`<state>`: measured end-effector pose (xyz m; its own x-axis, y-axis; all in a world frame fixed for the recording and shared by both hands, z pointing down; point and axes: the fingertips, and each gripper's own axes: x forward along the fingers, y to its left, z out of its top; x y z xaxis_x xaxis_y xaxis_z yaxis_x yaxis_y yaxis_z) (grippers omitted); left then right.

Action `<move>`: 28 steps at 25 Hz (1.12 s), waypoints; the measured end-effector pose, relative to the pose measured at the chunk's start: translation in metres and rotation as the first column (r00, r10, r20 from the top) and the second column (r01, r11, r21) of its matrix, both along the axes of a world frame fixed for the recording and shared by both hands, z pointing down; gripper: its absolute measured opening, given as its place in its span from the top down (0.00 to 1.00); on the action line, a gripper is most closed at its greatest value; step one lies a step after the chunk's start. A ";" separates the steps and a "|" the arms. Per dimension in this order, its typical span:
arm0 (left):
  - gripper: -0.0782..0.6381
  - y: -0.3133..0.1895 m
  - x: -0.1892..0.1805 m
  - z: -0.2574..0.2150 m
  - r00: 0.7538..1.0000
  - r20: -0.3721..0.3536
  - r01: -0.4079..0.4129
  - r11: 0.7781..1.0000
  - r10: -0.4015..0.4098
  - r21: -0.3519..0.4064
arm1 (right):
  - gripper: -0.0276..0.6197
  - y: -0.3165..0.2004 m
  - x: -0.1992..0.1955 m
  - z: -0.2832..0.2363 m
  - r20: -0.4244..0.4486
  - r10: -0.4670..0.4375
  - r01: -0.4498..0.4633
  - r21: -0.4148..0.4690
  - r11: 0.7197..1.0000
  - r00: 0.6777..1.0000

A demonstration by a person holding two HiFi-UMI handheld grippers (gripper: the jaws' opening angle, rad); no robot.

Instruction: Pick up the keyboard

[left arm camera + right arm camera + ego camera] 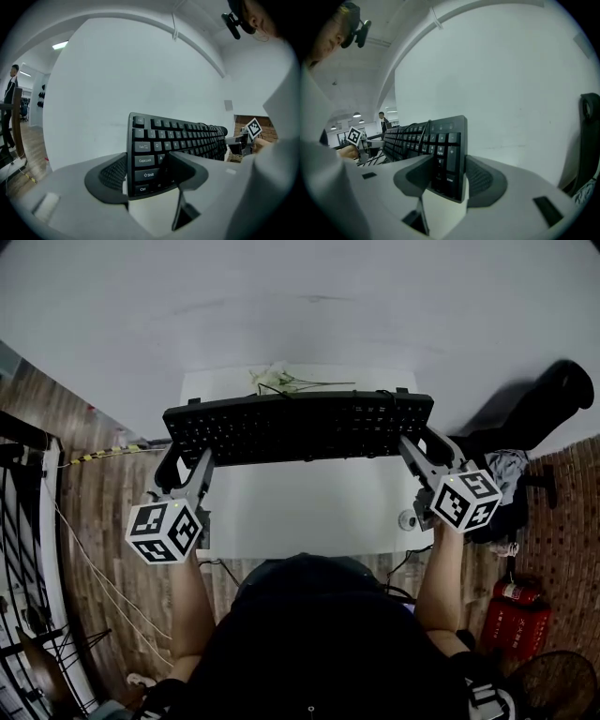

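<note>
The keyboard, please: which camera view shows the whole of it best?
The head view: the keyboard shows end to end, held between the left claw and right claw. The left gripper view shows mainly its Ctrl-Shift end, the right gripper view its number-pad end, both foreshortened.

The keyboard (298,427) shows matt black plastic, the table (309,512) a smooth matt white top, the floor (94,512) wood-grain planks, and the left gripper (147,169) dark, finely ribbed pads (110,174).

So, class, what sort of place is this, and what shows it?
Likely an office: a keyboard held above a white desk, a black chair beside it, a red fire extinguisher nearby.
</note>
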<state>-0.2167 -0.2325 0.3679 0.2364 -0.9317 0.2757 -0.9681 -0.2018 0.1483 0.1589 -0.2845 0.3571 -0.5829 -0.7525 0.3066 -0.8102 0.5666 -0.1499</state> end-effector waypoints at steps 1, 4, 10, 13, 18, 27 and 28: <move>0.49 0.002 0.000 -0.009 1.000 0.008 0.000 1.000 -0.001 0.028 | 0.62 0.002 0.001 -0.008 0.004 0.000 0.000 0.028 1.000 1.000; 0.49 0.008 0.000 -0.031 1.000 0.027 0.001 0.995 -0.004 0.102 | 0.63 0.009 0.000 -0.028 0.015 -0.004 0.003 0.102 0.995 1.000; 0.49 0.022 -0.006 -0.059 0.999 0.049 0.000 0.976 -0.011 0.216 | 0.63 0.024 -0.006 -0.057 0.016 -0.004 0.000 0.223 0.975 1.000; 0.49 0.026 -0.011 -0.071 0.998 0.069 -0.004 0.966 -0.014 0.258 | 0.62 0.030 -0.011 -0.067 0.012 0.001 -0.004 0.269 0.963 1.000; 0.49 0.026 -0.019 -0.083 0.996 0.084 -0.018 0.952 -0.008 0.306 | 0.62 0.035 -0.021 -0.079 0.015 0.012 -0.016 0.316 0.949 1.000; 0.49 0.012 -0.015 -0.077 0.996 0.085 -0.039 0.949 0.013 0.313 | 0.63 0.030 -0.016 -0.071 0.026 0.038 -0.044 0.316 0.948 0.999; 0.49 0.011 -0.015 -0.078 0.996 0.086 -0.041 0.950 0.015 0.310 | 0.63 0.030 -0.016 -0.071 0.029 0.041 -0.048 0.315 0.948 0.999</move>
